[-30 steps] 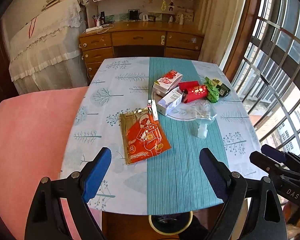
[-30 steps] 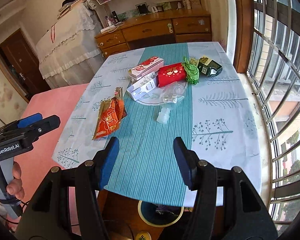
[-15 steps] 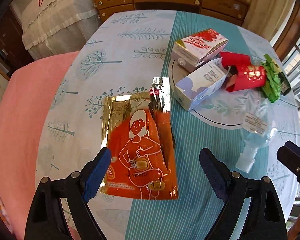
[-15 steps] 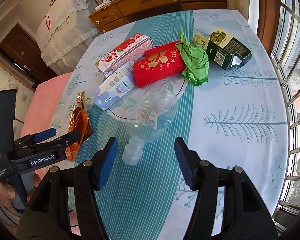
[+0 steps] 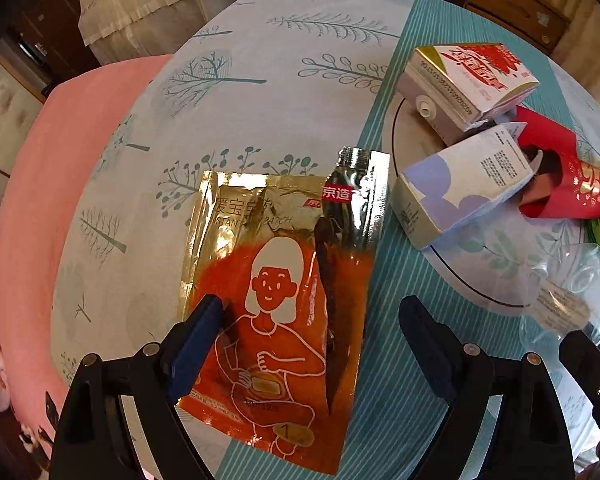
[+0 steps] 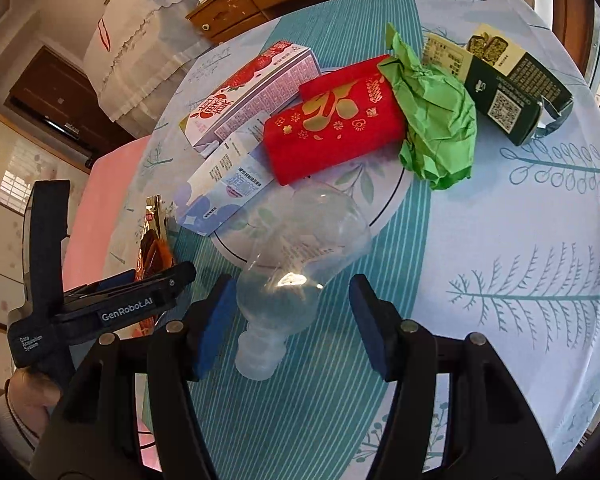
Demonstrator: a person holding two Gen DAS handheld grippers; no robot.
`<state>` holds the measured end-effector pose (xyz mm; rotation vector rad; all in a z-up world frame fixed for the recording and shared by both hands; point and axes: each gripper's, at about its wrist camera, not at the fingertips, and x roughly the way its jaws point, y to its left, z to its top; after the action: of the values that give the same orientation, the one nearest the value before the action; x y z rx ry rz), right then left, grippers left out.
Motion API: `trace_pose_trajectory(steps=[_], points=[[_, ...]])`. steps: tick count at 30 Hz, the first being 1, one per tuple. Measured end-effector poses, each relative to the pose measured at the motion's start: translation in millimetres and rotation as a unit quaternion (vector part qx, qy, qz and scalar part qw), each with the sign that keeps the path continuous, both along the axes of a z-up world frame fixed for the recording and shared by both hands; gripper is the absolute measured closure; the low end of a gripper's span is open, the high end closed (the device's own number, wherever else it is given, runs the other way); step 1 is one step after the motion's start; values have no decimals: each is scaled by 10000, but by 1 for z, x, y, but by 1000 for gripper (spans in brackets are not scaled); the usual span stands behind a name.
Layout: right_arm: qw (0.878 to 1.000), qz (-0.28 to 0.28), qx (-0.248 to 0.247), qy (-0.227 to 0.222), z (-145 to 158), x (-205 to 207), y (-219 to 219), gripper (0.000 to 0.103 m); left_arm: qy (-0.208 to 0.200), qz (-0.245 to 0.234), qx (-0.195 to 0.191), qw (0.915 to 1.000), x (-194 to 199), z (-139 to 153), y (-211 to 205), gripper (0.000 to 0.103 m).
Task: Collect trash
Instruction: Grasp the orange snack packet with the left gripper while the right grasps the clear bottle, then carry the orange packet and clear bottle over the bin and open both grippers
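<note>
Nothing collected yet. Left hand-held gripper (image 5: 312,340) spread wide over an orange pouch (image 5: 276,312) flat on the surface (image 5: 260,80). Right hand-held gripper (image 6: 292,316) wide around a clear bottle (image 6: 296,264), pads apart from it. Beyond: cartons, red packet (image 6: 332,128), green wrapper (image 6: 436,120) (all untouched).

Glossy foil pouch (image 5: 276,300), clear plastic bottle (image 6: 300,264), crumpled green paper (image 6: 436,120).

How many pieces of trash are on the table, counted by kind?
Cartons and boxes: 4 (strawberry carton, pale blue box, red box, dark green box)
Foil pouch: 1
Clear plastic bottle: 1
Crumpled green paper: 1
Total: 7
</note>
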<state>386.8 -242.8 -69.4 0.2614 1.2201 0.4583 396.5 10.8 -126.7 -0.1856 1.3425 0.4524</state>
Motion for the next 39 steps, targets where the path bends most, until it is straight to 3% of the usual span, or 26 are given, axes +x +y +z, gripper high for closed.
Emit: trace_pose_trajectory(steps=[8,12,18,22,24,32,39], points=[[9995,7,262,181,-10,6,10,49,-55,246,-25,9997,4,-3,8,19],[9990,154,368,211,-10,7,22,68,-75,300,-193,9993,2,0,15,40],[9985,321,381,232,-11,2,30,69,-197,288,-570,9978,-7,5,35,61],[9988,329,328,145,-8,-7,28,69,-315,139,-723,9968,-17,18,37,88],[9990,306,312,95,-5,-11,25,69,-357,58,-820,9960,-23,26,35,93],[9994,131,276,-136,29,-39,12,69,-596,-337,-1113,9914,-62,69,20,96],[9987,-88,75,-500,73,-99,21,69,-936,-1114,-1342,9802,-105,106,18,96]])
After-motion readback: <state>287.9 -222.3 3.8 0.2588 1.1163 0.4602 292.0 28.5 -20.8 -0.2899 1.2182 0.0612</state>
